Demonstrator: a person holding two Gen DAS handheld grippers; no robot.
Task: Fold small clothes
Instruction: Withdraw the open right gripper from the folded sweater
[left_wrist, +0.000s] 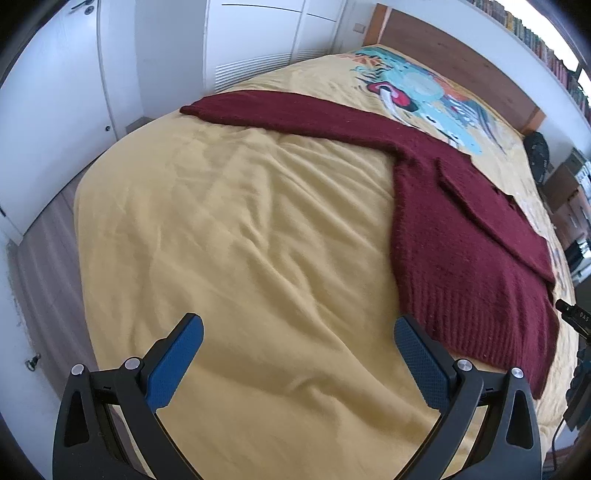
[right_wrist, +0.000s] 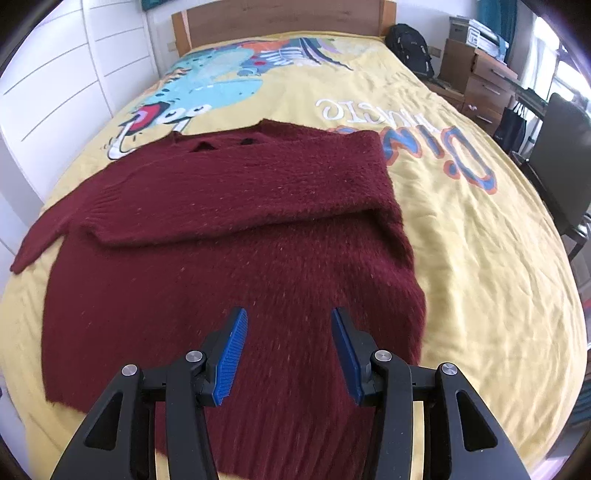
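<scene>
I see the dark red fuzzy knitted sweater (right_wrist: 236, 236) lying flat on the bed's yellow printed cover (right_wrist: 461, 229), one sleeve folded across its chest, the other stretched out to the left. My right tongs (right_wrist: 289, 321) hang over its hem; my left tongs (left_wrist: 298, 328) hang over bare cover, sweater to their right.

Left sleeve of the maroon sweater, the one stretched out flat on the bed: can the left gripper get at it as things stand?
Probably yes. The left gripper hangs open over bare yellow bedspread, and nothing lies between it and the sleeve, which is spread flat farther up the bed. It would have to travel across first.
</scene>
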